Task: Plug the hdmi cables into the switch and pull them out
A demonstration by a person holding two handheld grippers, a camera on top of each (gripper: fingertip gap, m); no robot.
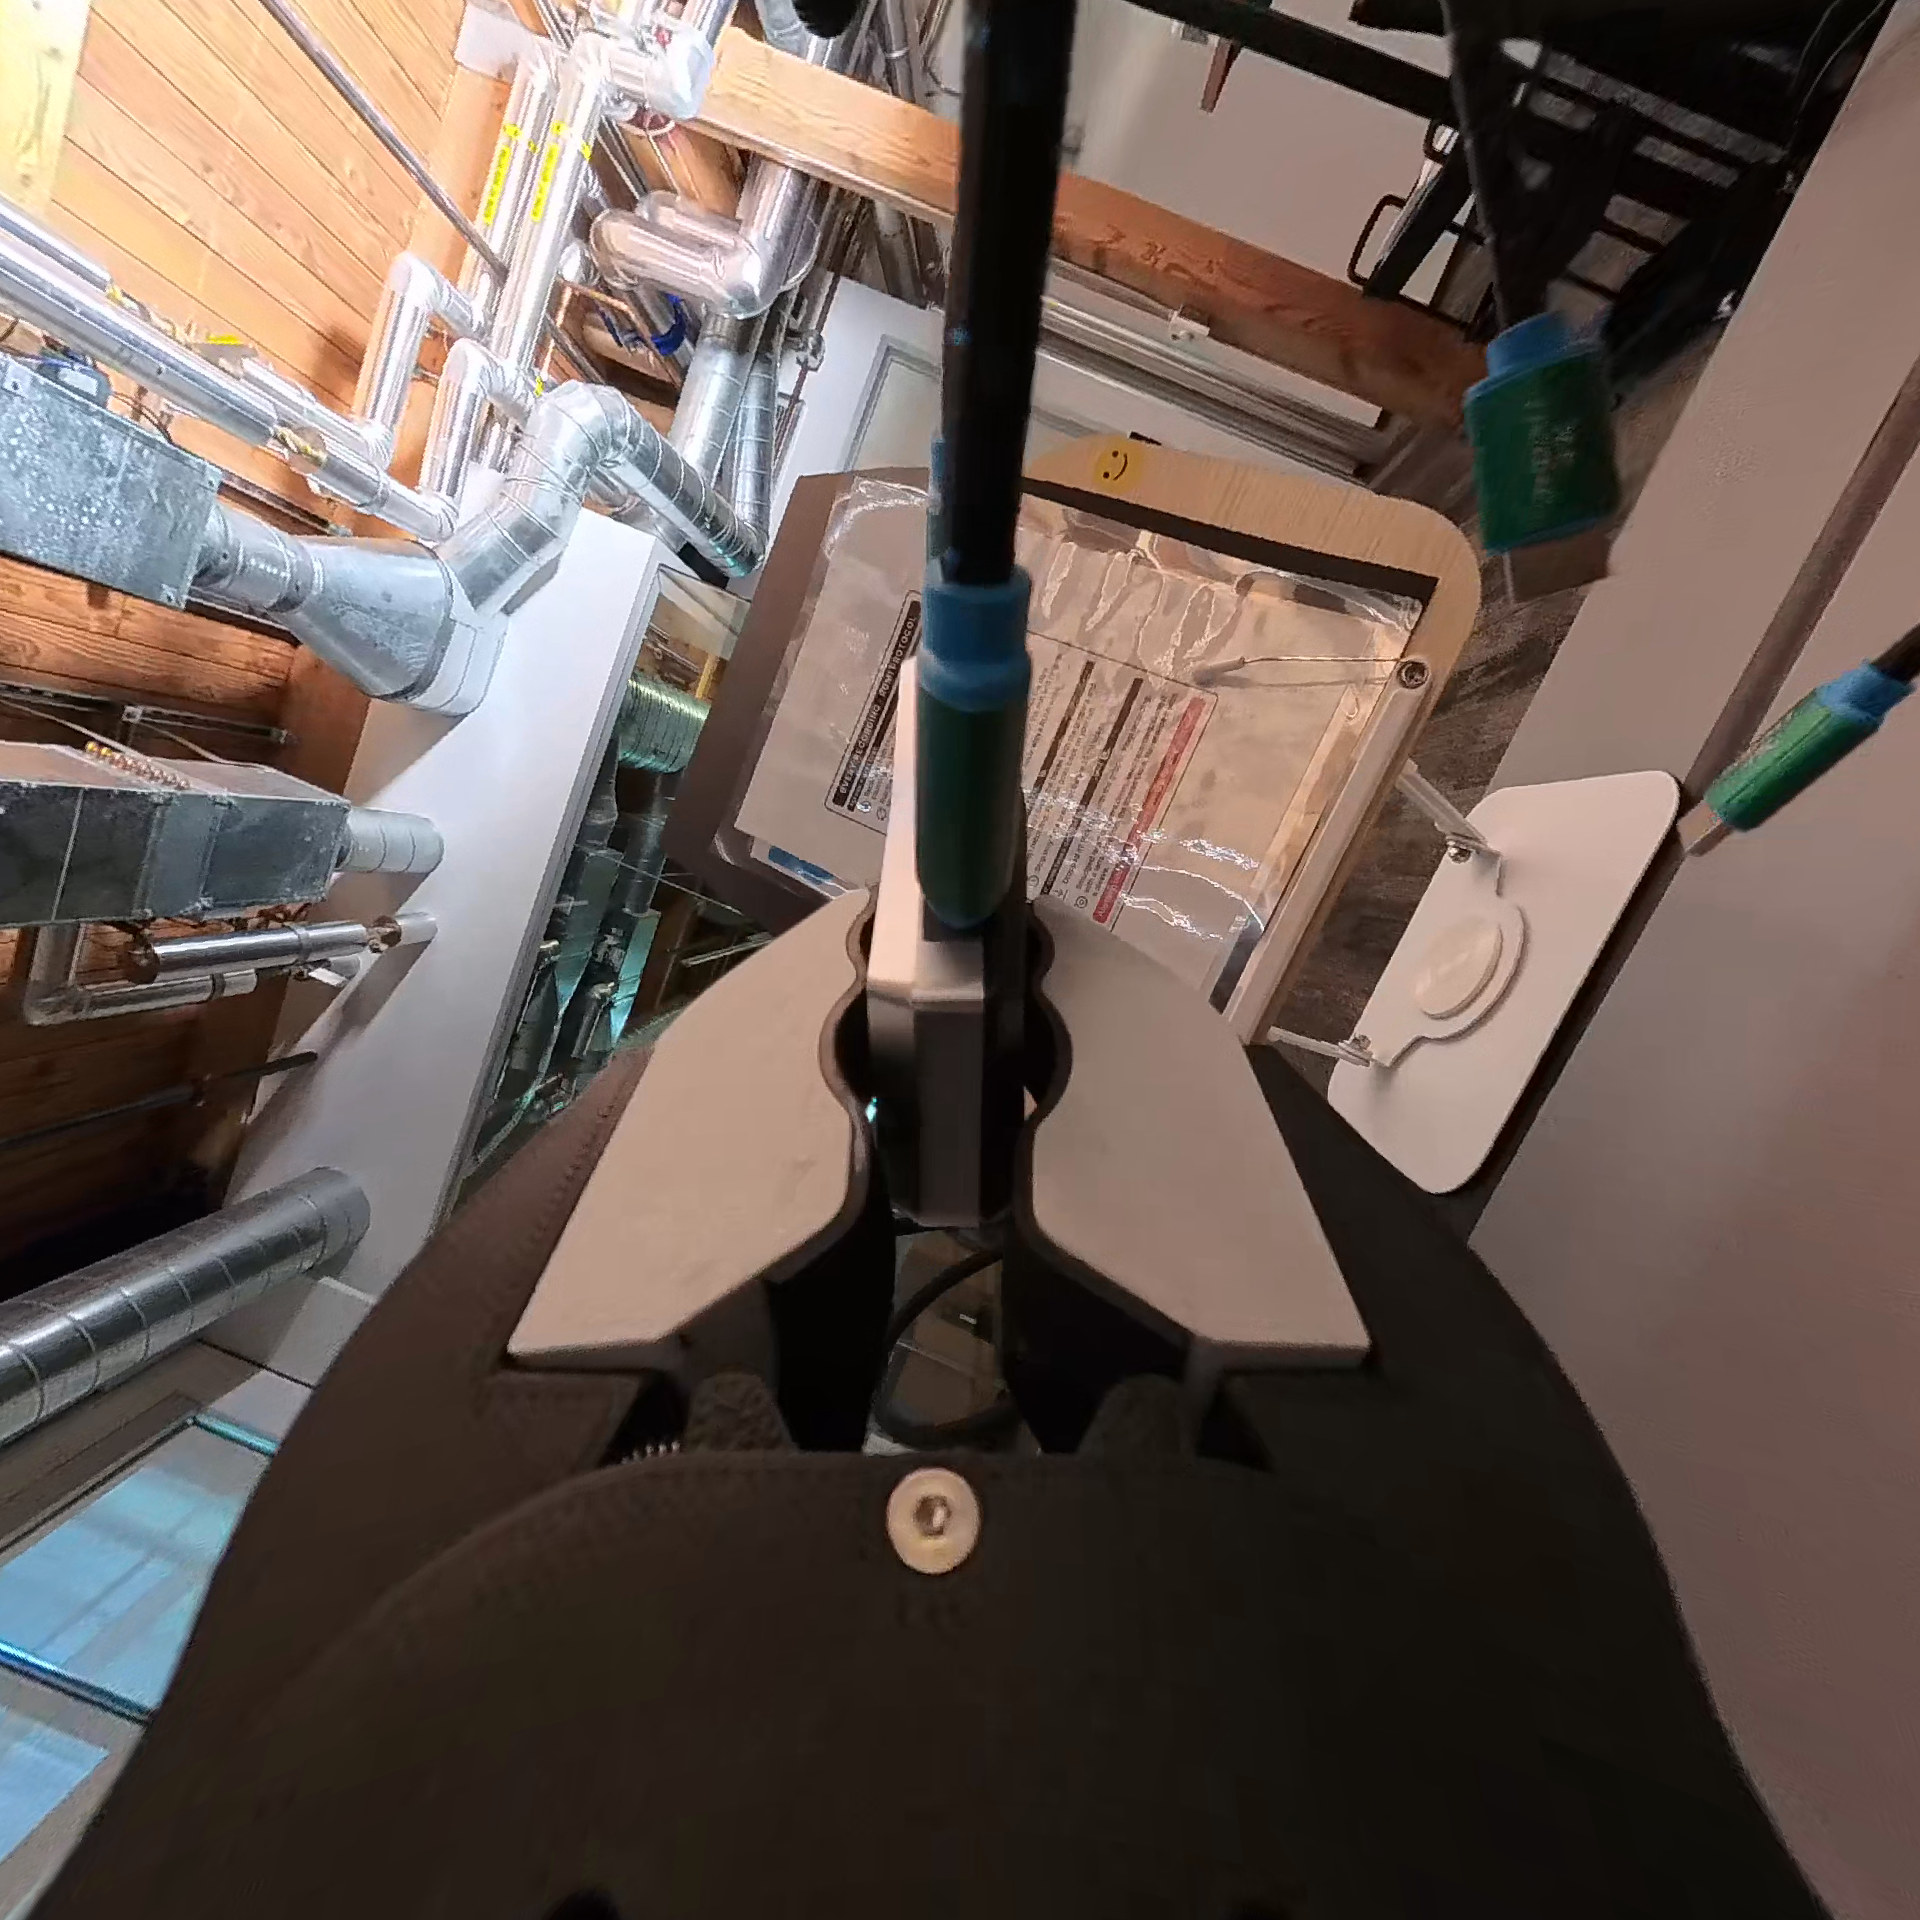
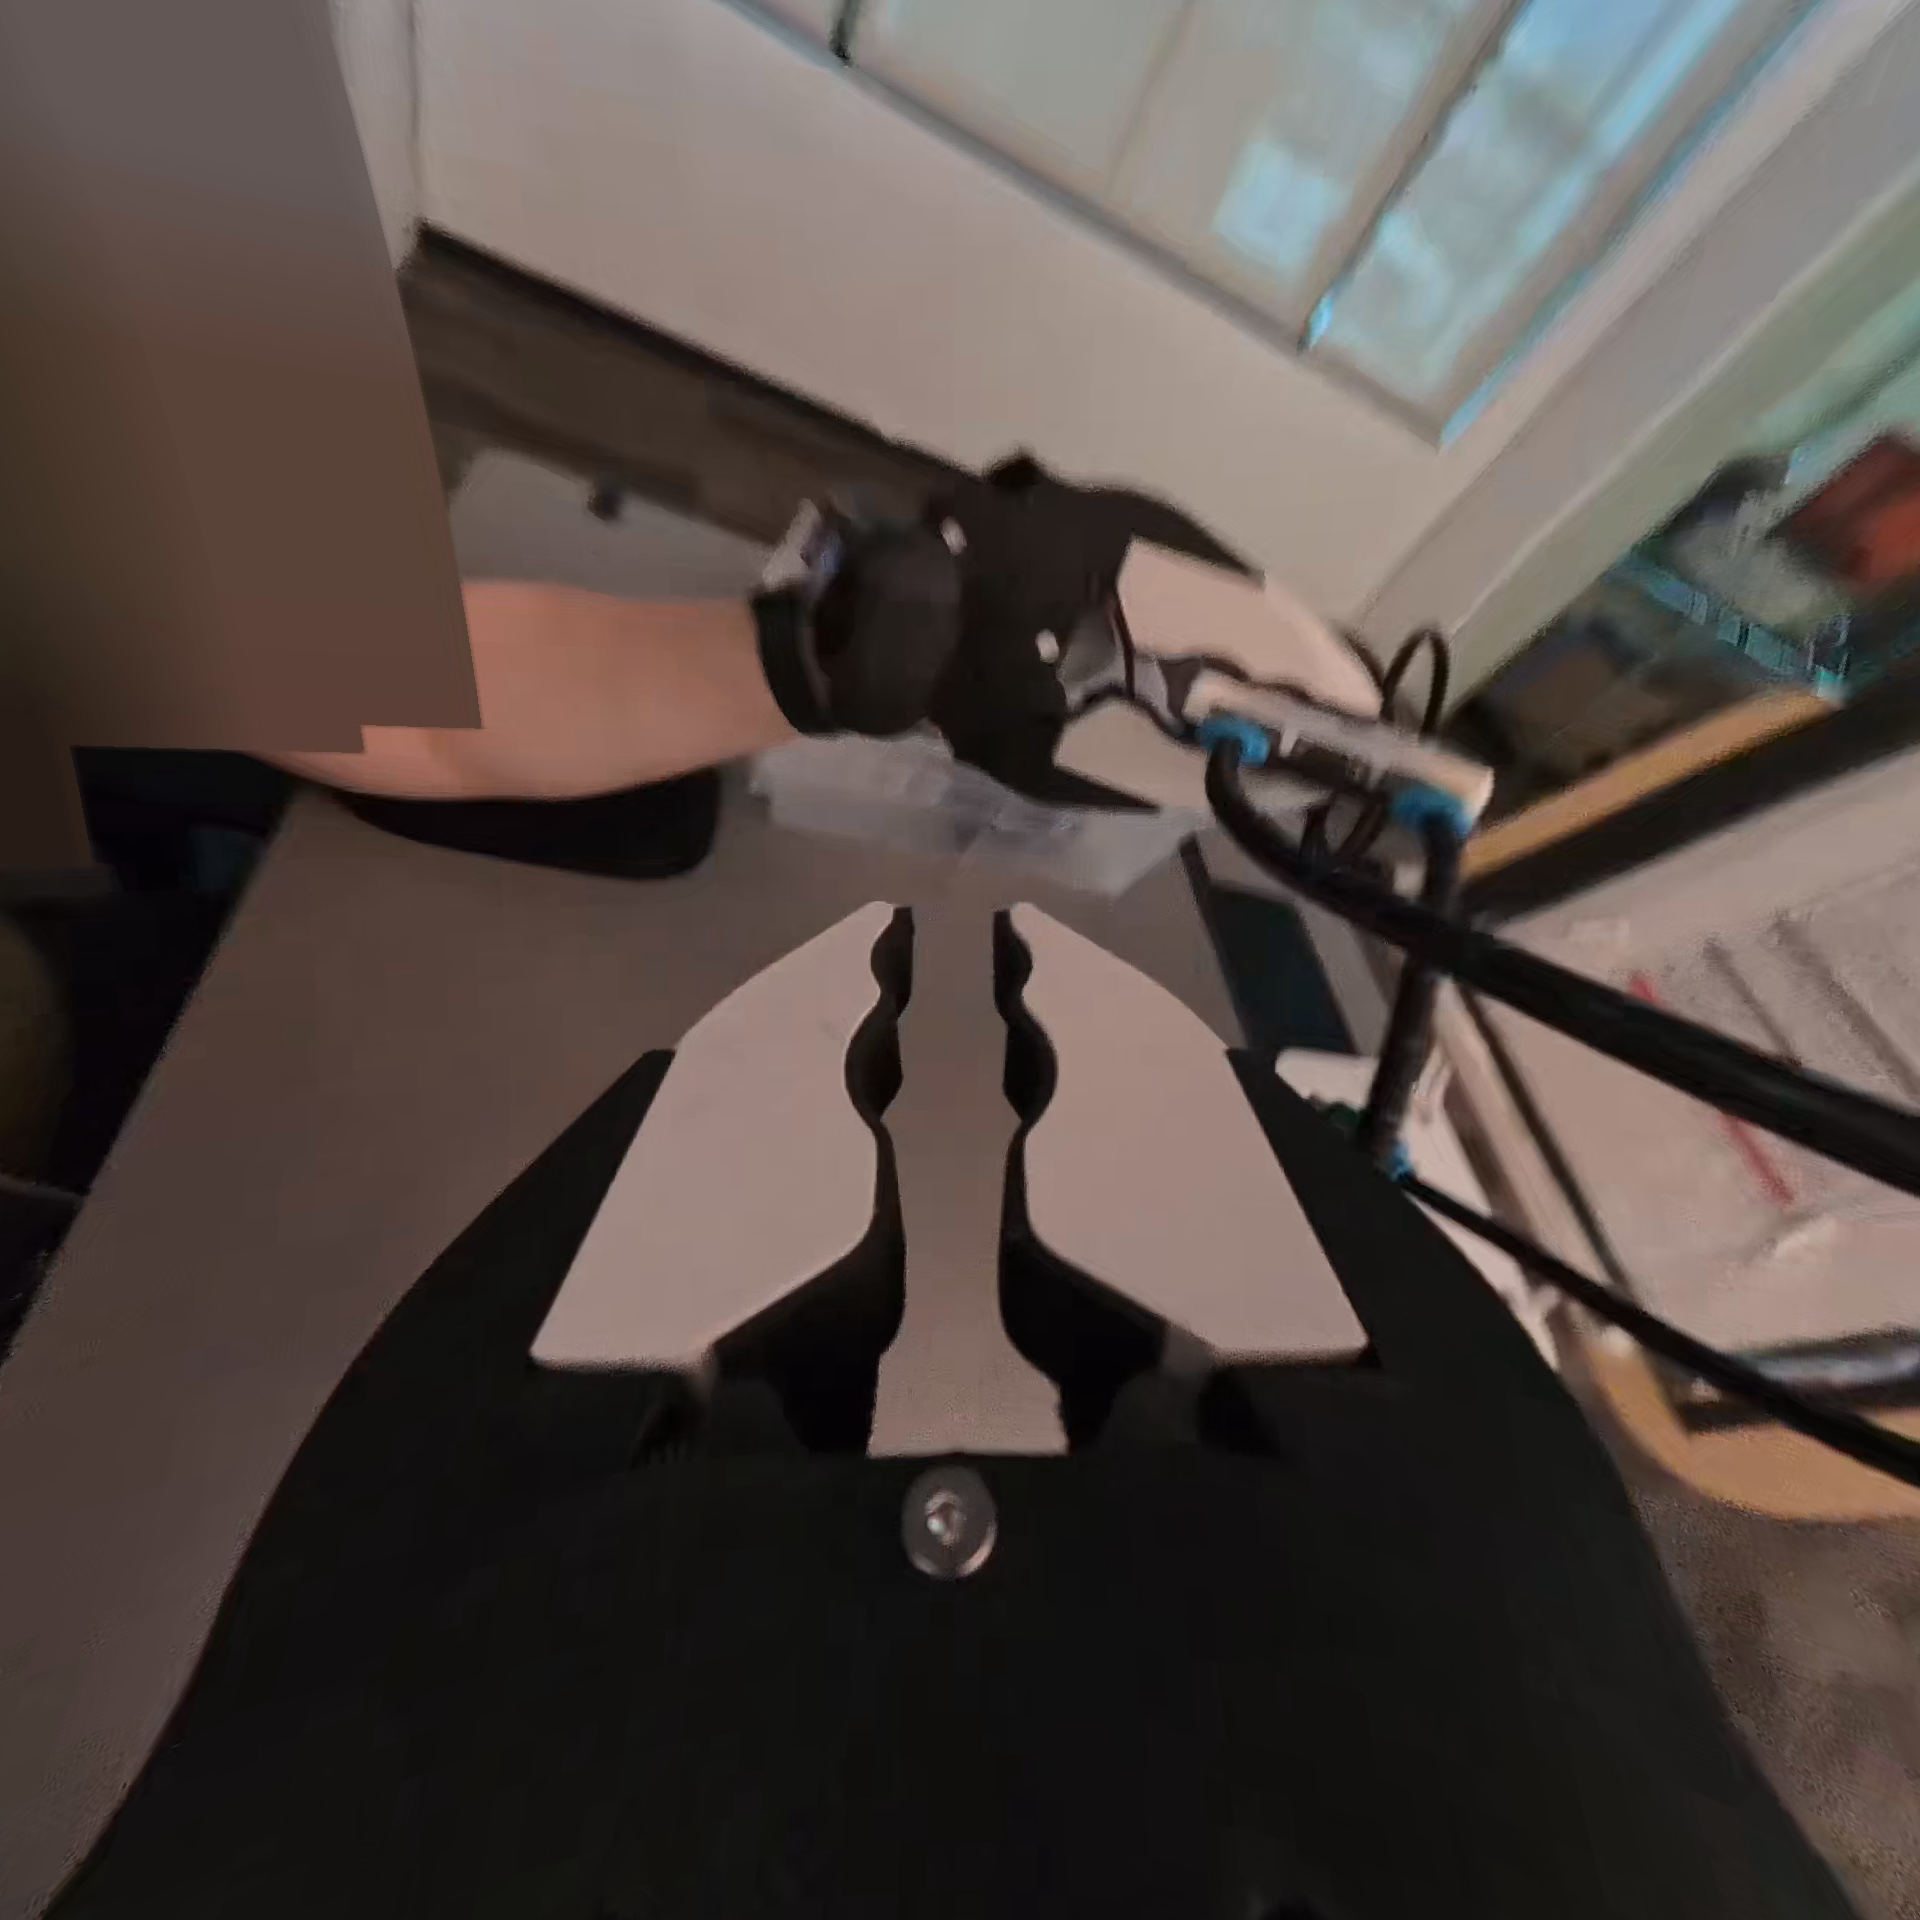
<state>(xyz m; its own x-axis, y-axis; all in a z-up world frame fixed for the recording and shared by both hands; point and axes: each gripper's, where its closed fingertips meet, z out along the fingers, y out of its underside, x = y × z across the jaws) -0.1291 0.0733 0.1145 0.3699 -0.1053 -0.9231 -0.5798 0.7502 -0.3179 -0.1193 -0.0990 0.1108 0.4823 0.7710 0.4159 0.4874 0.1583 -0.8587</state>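
In the left wrist view my left gripper (image 1: 951, 935) is shut on the grey HDMI switch (image 1: 925, 1049) and holds it in the air. A green HDMI plug with a blue collar (image 1: 966, 790) sits in the switch, and its black cable (image 1: 997, 260) runs up out of view. Two more green plugs hang loose at the right, one upper (image 1: 1543, 457) and one lower (image 1: 1787, 758). In the blurred right wrist view my right gripper (image 2: 954, 920) is slightly open and empty over the grey table (image 2: 416, 987). The left gripper (image 2: 1184, 707) holds the switch (image 2: 1351, 743) beyond it, with cables hanging down.
A wood-edged board with a laminated sheet (image 1: 1143, 727) stands behind the switch. A white stand plate (image 1: 1496, 987) lies on the table to its right. A person's forearm (image 2: 603, 686) reaches across the table. Black cables (image 2: 1558, 997) trail off the right edge.
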